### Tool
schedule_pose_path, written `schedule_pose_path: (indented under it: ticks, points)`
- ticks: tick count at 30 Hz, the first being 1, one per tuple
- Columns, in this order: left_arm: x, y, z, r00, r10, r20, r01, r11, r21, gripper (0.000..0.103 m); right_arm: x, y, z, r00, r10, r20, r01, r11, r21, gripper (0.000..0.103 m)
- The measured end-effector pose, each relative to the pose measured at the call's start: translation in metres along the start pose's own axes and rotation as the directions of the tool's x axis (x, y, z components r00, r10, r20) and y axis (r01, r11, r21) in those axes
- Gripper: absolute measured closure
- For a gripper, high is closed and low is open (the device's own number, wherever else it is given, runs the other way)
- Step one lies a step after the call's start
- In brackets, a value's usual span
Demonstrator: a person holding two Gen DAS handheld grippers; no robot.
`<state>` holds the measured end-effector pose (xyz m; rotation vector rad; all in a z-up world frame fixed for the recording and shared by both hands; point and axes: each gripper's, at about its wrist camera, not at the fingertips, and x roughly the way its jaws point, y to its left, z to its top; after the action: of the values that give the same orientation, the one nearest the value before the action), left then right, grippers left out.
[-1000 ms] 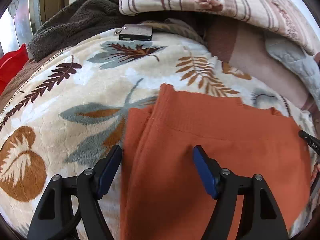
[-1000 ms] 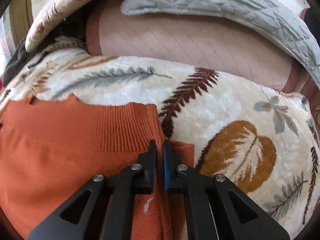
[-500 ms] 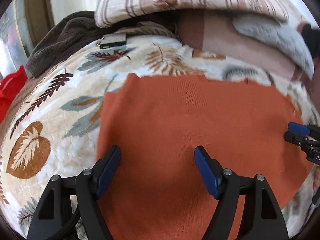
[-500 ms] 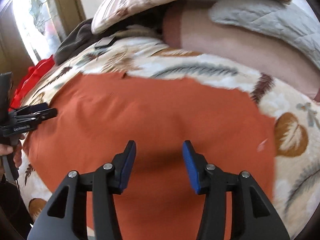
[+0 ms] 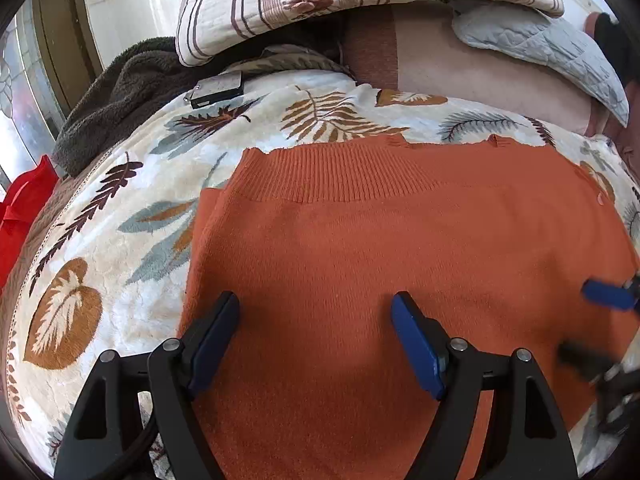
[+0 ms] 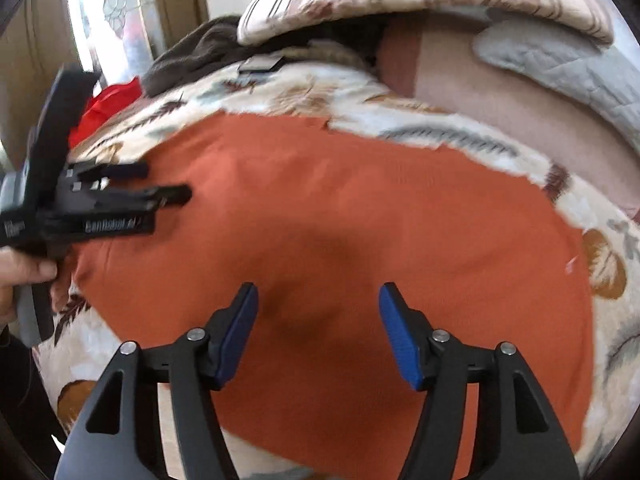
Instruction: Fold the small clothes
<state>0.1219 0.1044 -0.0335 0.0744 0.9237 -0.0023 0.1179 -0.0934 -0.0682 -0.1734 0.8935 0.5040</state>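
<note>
Orange knit garment [image 5: 400, 248]: lying flat on the leaf-print blanket [image 5: 120, 208], one fold apparently made with ribbed hem uppermost, further folds judged outstanding; left gripper [image 5: 316, 340] jaws apart over it, right gripper [image 6: 316, 332] jaws just opened, nothing held.

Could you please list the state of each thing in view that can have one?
orange knit garment: folded, lying flat on the leaf-print blanket, held by neither gripper.
left gripper: jaws open, nothing between them.
right gripper: jaws open, just been opening, nothing between them.
striped pillow: resting on the bedding.
</note>
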Motion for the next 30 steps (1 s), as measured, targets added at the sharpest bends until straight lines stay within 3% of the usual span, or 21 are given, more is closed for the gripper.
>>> schedule_pose_path:
  ticks: [4,7,10,13,16,20,23,27,30]
  points:
    - [0.000,0.003,0.001,1.000,-0.015,-0.008,0.015,1.000,0.003,0.024,0.002,0.018,-0.002,0.997,-0.074,-0.001,0.073,0.997,-0.029,0.031]
    - [-0.003,0.007,0.003,1.000,-0.023,-0.003,0.023,1.000,-0.011,0.024,-0.008,0.030,0.009,1.000,0.000,0.006,0.000,1.000,0.005,0.031]
    - [-0.005,0.013,0.003,1.000,-0.025,-0.003,0.025,0.999,-0.031,0.024,-0.013,0.052,0.017,0.999,0.011,0.037,-0.009,0.999,-0.042,0.031]
    - [-0.001,0.019,0.001,0.999,-0.025,-0.026,0.023,0.999,-0.046,0.024,-0.001,0.071,0.020,0.999,0.033,0.011,-0.032,0.998,-0.054,0.031]
    - [0.002,0.032,0.002,0.997,-0.042,-0.059,0.039,0.998,-0.055,0.024,0.023,0.081,0.016,0.998,0.008,-0.064,-0.012,0.998,-0.069,0.030]
    - [-0.003,0.061,0.007,0.995,-0.079,-0.062,0.073,0.993,-0.093,0.025,0.019,0.086,0.019,0.999,0.006,-0.054,-0.009,0.999,-0.041,0.029]
    - [0.001,0.094,0.011,0.985,-0.167,-0.048,0.155,0.968,-0.195,0.025,0.010,0.104,0.025,0.998,0.054,-0.034,-0.056,0.997,-0.061,0.029]
    - [0.016,0.124,0.016,0.975,-0.219,-0.046,0.195,0.930,-0.311,0.025,0.011,0.142,0.032,0.992,0.118,-0.034,-0.121,0.984,-0.134,0.029]
    - [0.021,0.134,0.016,0.968,-0.246,-0.046,0.216,0.916,-0.339,0.028,0.013,0.168,0.039,0.986,0.161,-0.039,-0.166,0.973,-0.162,0.029]
